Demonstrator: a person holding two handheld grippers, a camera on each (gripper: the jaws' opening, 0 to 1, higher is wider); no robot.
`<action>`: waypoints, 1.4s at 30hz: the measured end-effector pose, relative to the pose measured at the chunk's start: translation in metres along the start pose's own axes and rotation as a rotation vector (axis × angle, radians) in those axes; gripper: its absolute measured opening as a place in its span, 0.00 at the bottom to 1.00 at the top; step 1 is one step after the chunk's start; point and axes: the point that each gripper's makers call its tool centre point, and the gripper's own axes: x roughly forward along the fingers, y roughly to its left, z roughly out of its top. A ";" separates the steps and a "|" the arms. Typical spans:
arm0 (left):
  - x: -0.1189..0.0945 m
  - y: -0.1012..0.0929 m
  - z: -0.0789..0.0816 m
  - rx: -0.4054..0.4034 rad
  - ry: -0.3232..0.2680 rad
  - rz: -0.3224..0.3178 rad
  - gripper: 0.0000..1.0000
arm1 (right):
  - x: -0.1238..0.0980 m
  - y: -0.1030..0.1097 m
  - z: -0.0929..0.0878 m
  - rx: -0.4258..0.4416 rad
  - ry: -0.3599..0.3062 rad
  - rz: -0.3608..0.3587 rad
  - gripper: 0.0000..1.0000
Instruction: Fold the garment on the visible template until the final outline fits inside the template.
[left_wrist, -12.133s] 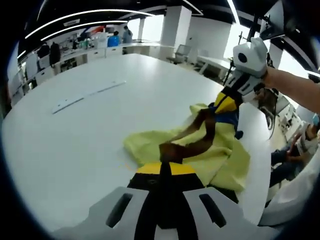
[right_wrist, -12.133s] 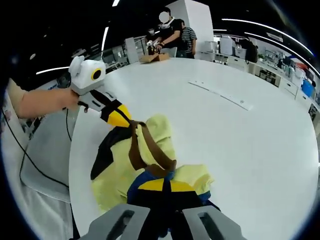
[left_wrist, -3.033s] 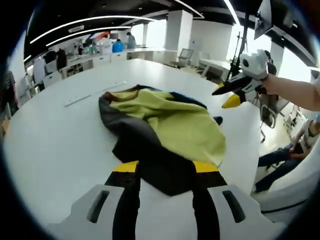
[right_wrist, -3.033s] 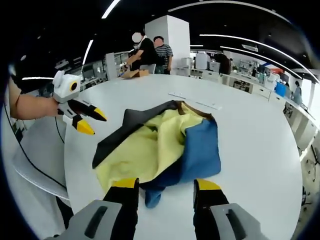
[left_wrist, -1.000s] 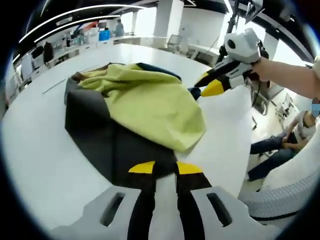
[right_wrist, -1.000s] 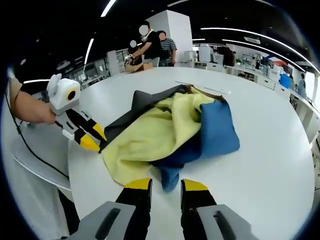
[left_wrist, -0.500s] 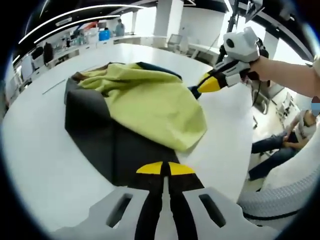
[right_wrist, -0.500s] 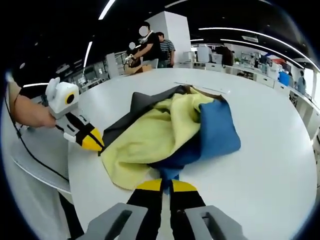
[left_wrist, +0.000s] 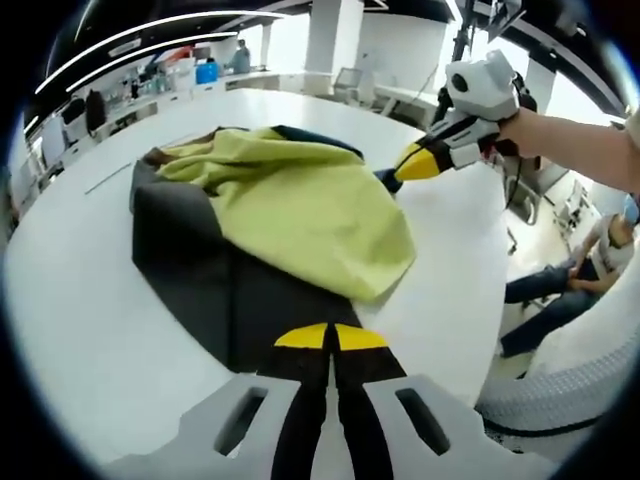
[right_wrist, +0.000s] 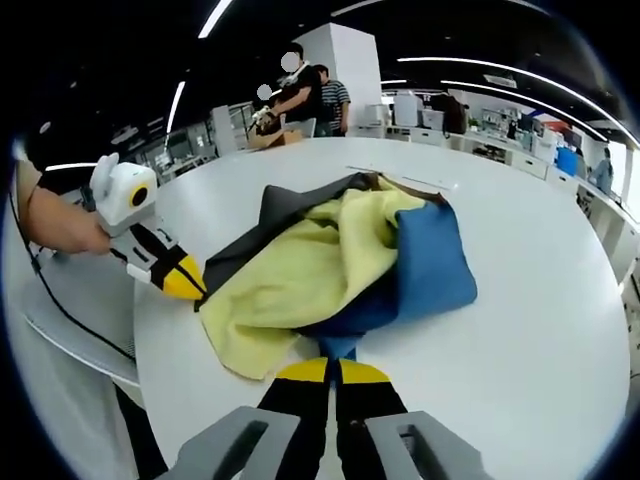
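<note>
Left gripper view: left gripper (left_wrist: 330, 338) has jaws pinched on the near dark edge of the garment (left_wrist: 280, 215), which lies crumpled on the white table (left_wrist: 90, 300). Right gripper (left_wrist: 415, 163) clamps the garment's far right blue corner, near the table edge. Open tabletop left and far.

Right gripper view: right gripper (right_wrist: 333, 372) jaws closed on the blue corner nearest it. Left gripper (right_wrist: 185, 282) grips the dark edge at left. Bare table right and far; 2 people (right_wrist: 305, 85) stand beyond.
</note>
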 end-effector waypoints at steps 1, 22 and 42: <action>-0.001 0.002 -0.001 -0.002 0.000 0.004 0.00 | -0.001 0.000 0.001 0.001 -0.002 -0.001 0.00; 0.004 -0.001 0.003 0.013 0.010 0.031 0.08 | -0.005 0.001 0.002 -0.003 -0.005 -0.010 0.00; 0.004 0.001 0.004 0.059 0.009 0.056 0.00 | -0.006 0.000 0.004 -0.013 -0.011 -0.019 0.00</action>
